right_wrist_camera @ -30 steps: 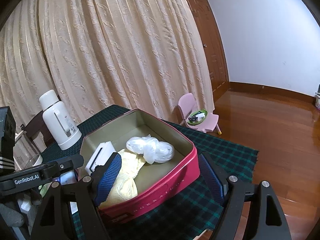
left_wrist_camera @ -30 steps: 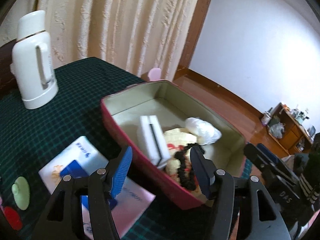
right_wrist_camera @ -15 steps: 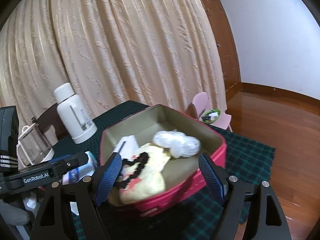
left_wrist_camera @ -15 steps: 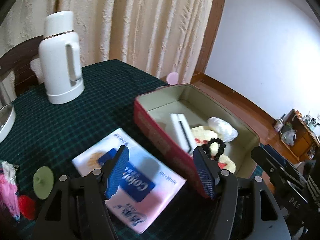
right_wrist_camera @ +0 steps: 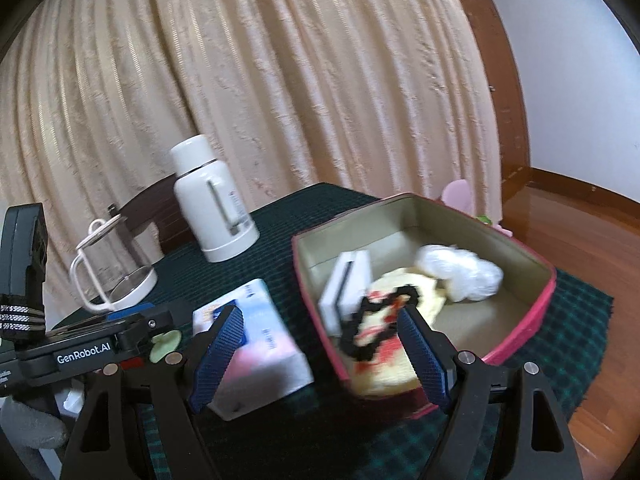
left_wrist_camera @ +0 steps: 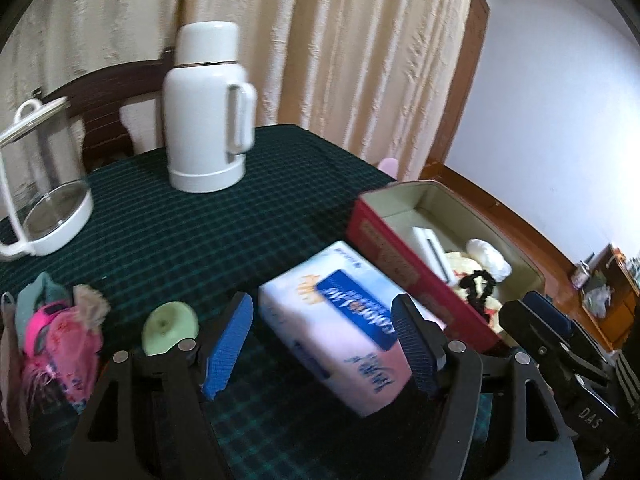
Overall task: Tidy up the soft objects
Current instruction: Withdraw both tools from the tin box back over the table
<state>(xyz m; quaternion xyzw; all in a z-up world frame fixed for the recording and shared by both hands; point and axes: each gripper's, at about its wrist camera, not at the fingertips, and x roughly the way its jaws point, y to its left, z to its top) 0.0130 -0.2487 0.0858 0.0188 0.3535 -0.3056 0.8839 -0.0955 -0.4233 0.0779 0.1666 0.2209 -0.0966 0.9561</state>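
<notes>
A red tin box (left_wrist_camera: 404,258) (right_wrist_camera: 532,320) stands on the green checked tablecloth. It holds a white box (right_wrist_camera: 346,284), a yellow cloth with a black hair tie (right_wrist_camera: 384,312) and a white plastic bundle (right_wrist_camera: 460,270). A soft tissue pack (left_wrist_camera: 340,320) (right_wrist_camera: 256,344) lies left of the box. My left gripper (left_wrist_camera: 326,344) is open, its fingers on either side of the pack, not touching it. My right gripper (right_wrist_camera: 316,354) is open and empty between pack and box. A pink soft bundle (left_wrist_camera: 60,344) lies at far left.
A white thermos (left_wrist_camera: 208,108) (right_wrist_camera: 212,200) and a glass pitcher (left_wrist_camera: 36,184) (right_wrist_camera: 112,264) stand at the back of the table. A green round piece (left_wrist_camera: 170,326) lies by the left finger. The table edge and wooden floor (right_wrist_camera: 592,248) are on the right.
Both grippers have swung left, away from the box toward the tissue pack. The pack now sits between the left gripper's fingers. Both stay open.
</notes>
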